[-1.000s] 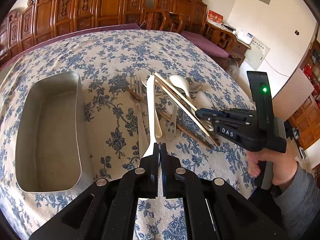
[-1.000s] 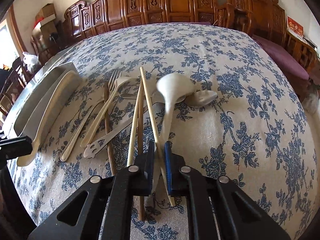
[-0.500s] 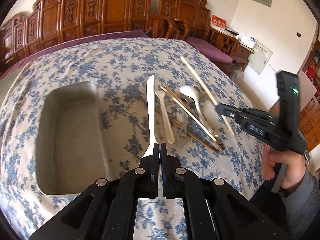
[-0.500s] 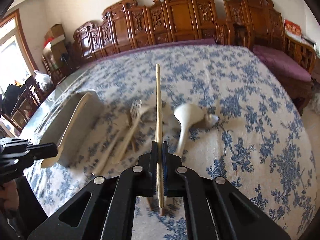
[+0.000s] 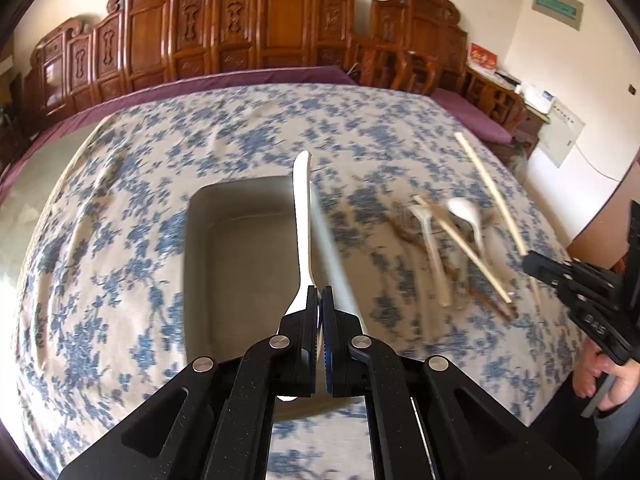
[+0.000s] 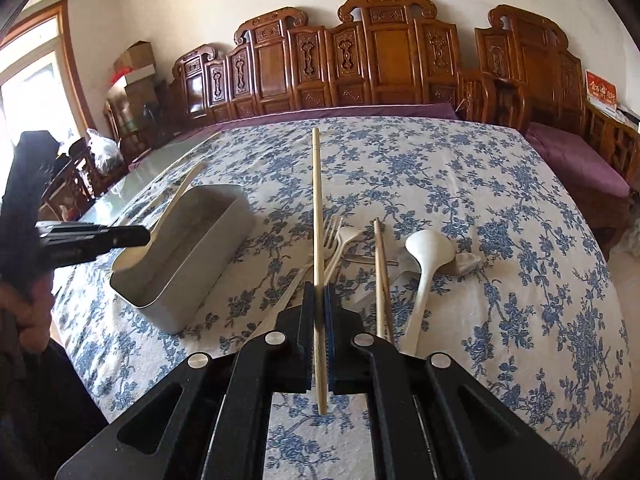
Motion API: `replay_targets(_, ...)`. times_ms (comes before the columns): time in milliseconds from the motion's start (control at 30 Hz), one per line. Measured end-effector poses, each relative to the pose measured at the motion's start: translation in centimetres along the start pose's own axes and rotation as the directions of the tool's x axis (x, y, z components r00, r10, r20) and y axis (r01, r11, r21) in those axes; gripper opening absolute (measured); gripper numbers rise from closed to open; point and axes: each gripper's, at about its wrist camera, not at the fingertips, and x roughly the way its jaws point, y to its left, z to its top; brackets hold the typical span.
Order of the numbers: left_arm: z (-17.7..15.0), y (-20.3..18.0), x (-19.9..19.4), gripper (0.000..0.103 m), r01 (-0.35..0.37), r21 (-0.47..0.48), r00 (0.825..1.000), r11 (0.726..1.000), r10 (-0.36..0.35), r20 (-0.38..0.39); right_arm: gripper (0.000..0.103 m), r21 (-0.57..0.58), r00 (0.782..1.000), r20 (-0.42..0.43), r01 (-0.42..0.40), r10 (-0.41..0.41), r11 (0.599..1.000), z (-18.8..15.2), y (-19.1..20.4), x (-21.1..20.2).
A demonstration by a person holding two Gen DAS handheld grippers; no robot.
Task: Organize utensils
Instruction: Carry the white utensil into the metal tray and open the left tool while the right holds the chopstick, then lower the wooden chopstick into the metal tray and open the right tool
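My left gripper [image 5: 320, 300] is shut on a white spoon [image 5: 302, 216] and holds it over the metal tray [image 5: 200, 240]. In the right wrist view the left gripper [image 6: 132, 236] holds the spoon [image 6: 176, 204] above the tray [image 6: 208, 264]. My right gripper [image 6: 319, 296] is shut on a pale wooden chopstick [image 6: 317, 200], lifted above the table. It shows at the right in the left wrist view [image 5: 532, 264] with the chopstick [image 5: 488, 184]. A loose pile lies on the cloth: a fork [image 6: 330, 236], a chopstick [image 6: 380, 276], a white ladle [image 6: 426, 256].
The table has a blue floral cloth [image 6: 500, 208]. Carved wooden chairs [image 6: 384, 52] line the far edge. A purple-cushioned bench [image 6: 576, 160] stands to the right. A small metal spoon [image 6: 464, 262] lies beside the ladle.
My left gripper has carried the spoon left, from beside the pile to over the tray. My right gripper closed on a chopstick and lifted it off the pile.
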Motion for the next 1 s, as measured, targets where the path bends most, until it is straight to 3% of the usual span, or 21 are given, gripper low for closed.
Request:
replay_targets(367, -0.8, 3.6, 1.9, 0.001, -0.055, -0.043, 0.998, 0.998, 0.053, -0.032, 0.006, -0.038, 1.0, -0.027, 0.011, -0.012, 0.999, -0.3, 2.3, 1.1)
replay_targets(667, -0.4, 4.8, 1.6, 0.003, -0.027, -0.076, 1.0, 0.997, 0.026, -0.015, 0.006, -0.051, 0.998, -0.052, 0.027, -0.03, 0.998, 0.4, 3.4, 1.8)
replay_targets(1000, -0.1, 6.3, -2.0, 0.003, -0.051, -0.064, 0.996, 0.997, 0.055, 0.066, 0.006, -0.028, 0.993, -0.071, -0.093, 0.09, 0.995, 2.7, 9.3, 3.1)
